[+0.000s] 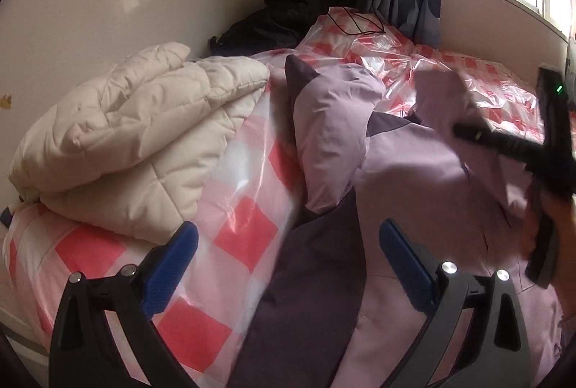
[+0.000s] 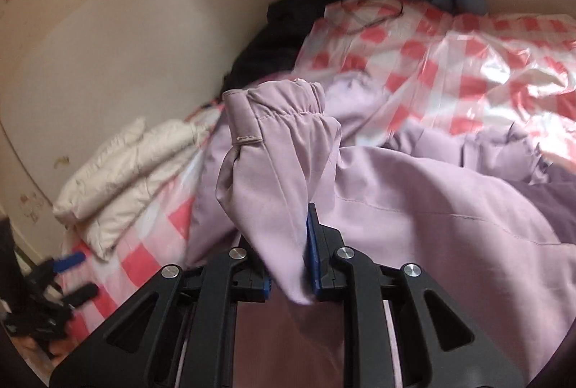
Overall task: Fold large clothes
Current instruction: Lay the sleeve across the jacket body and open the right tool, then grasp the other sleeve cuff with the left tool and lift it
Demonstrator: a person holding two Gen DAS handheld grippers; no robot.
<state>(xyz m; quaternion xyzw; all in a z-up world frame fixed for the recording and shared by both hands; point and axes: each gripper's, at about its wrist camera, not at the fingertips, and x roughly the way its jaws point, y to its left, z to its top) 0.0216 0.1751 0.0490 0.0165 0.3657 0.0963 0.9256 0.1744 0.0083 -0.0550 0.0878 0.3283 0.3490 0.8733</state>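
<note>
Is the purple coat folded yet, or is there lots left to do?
Done: the cream quilted coat lies folded. In hand: the right tool pinches the purple coat's sleeve. Left: the coat itself is spread, rumpled; the left tool is open.

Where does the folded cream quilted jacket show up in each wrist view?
Left wrist: the cream quilted jacket fills the left-centre, lying on the checked bedding by the wall.
Right wrist: the same jacket is smaller, at lower left, beyond the lilac sleeve cuff.
Shared landmark: the black clothes pile against the wall.
</note>
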